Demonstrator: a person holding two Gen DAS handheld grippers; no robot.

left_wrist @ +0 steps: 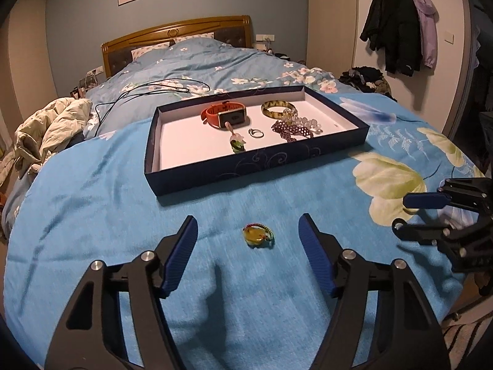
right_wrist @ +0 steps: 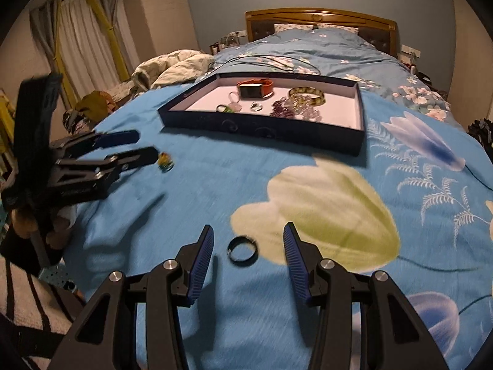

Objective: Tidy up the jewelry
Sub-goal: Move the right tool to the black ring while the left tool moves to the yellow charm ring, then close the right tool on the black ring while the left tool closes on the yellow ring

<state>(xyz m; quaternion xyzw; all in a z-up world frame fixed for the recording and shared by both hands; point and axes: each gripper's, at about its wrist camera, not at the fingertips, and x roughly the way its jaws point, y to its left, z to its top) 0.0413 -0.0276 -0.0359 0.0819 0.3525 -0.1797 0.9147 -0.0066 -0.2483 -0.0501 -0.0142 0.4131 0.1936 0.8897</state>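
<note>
Blue ribbed pads mark both tools, and each stands spread wide with nothing between its pads but bedspread and one small piece of jewelry. On the left, the left tool (left_wrist: 248,237) hangs low over the bed (left_wrist: 92,215), and the yellow stone ring (left_wrist: 258,236) with its coloured cord band lies flat just ahead of it, almost centred between the fingertips, a touch nearer the right pad. No long axis matters here; the ring is roundish, so the pads can close from either side. Beyond it, further up the bed, sits the dark blue tray (left_wrist: 255,166), already holding an orange watch (left_wrist: 225,115), a small silver ring (left_wrist: 256,133), a green-and-gold bangle (left_wrist: 279,109) and beaded bracelets (left_wrist: 295,128).

To the right, the right tool (right_wrist: 248,246) is likewise released, and the black ring (right_wrist: 242,250) lies flat just in front, between the pads, slightly toward the left one, at the edge of a pale printed flower. It looks blurred, so its exact edge is uncertain.

Each tool is nearest its own piece, and they are well apart. Nothing blocks either path to the tray; only its near wall must be cleared.
</note>
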